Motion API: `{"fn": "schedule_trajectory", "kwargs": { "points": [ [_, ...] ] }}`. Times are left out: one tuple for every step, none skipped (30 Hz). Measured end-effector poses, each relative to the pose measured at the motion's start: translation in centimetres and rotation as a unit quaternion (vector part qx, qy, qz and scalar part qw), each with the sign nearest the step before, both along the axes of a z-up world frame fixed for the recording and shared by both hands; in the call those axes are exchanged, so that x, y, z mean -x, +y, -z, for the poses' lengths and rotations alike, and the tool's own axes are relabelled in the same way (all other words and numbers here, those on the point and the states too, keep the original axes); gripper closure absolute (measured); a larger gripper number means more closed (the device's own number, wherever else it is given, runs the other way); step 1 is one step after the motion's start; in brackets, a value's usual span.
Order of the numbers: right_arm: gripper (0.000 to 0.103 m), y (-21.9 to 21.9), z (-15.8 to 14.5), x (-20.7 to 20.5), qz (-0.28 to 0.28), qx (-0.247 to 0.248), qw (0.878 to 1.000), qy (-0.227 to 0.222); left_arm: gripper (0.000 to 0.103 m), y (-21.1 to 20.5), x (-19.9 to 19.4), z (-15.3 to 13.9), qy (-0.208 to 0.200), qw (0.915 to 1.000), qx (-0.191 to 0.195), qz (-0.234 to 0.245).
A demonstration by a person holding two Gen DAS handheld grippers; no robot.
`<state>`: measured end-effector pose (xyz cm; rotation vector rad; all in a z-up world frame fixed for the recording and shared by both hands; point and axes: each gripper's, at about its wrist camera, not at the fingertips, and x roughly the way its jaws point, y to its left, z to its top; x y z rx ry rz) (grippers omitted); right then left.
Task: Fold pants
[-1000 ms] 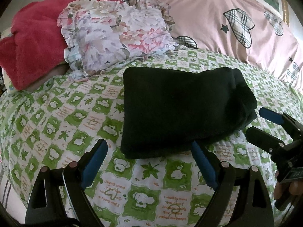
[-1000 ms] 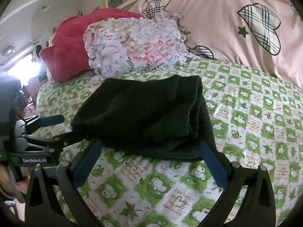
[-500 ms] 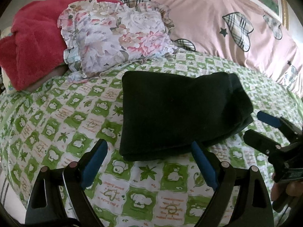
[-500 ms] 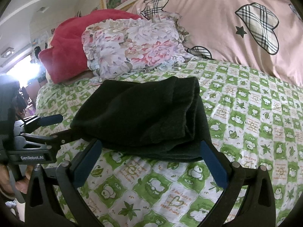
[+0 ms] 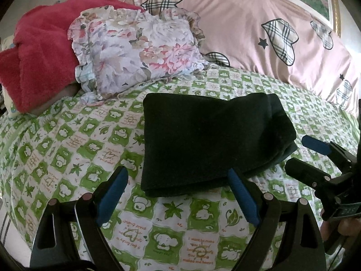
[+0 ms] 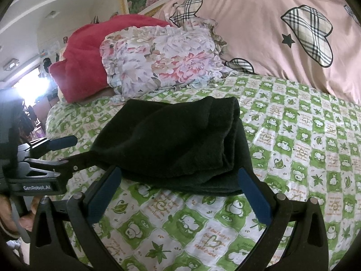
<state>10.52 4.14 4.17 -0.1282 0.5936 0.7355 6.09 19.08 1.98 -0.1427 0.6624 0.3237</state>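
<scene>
The black pants (image 5: 209,140) lie folded into a thick rectangle on the green checked sheet (image 5: 67,146). My left gripper (image 5: 177,170) stands open at their near edge, holding nothing; its right blue pad (image 5: 242,197) reaches the near right corner. The right gripper (image 5: 297,151) is open just off the pants' right end, held by a hand. In the right wrist view the pants (image 6: 176,142) sit just beyond my open right gripper (image 6: 179,170). There the left gripper (image 6: 79,148) is open, its lower finger at the pants' left edge.
A floral frilled pillow (image 5: 135,52) and a red fleece blanket (image 5: 40,52) lie behind the pants to the left. A pink quilt with plaid hearts (image 5: 259,22) fills the back. The bed's edge drops off at the left (image 6: 48,122).
The pants have not moved and both grippers stay open. Both views have drifted slightly, so the pants and pillow sit a little lower in frame.
</scene>
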Motion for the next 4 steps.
{"fn": "schedule_trajectory", "kwargs": {
  "points": [
    [0.000, 0.00, 0.00, -0.03, 0.000, -0.001, 1.000, 0.001, 0.012, -0.01, -0.05, -0.02, 0.000, 1.0000, -0.001, 0.000],
    [0.000, 0.03, -0.07, 0.02, 0.001, -0.002, 1.000, 0.002, 0.012, -0.04, -0.09, -0.04, 0.000, 1.0000, -0.001, 0.000],
    [0.000, -0.03, 0.00, -0.08, 0.000, -0.001, 1.000, 0.000, 0.012, -0.06, -0.10, -0.03, 0.001, 1.0000, -0.001, 0.000],
    [0.000, 0.03, -0.01, -0.05, 0.000, -0.001, 1.000, 0.001, 0.012, -0.14, -0.12, -0.06, 0.001, 1.0000, -0.001, 0.000]
  ]
}}
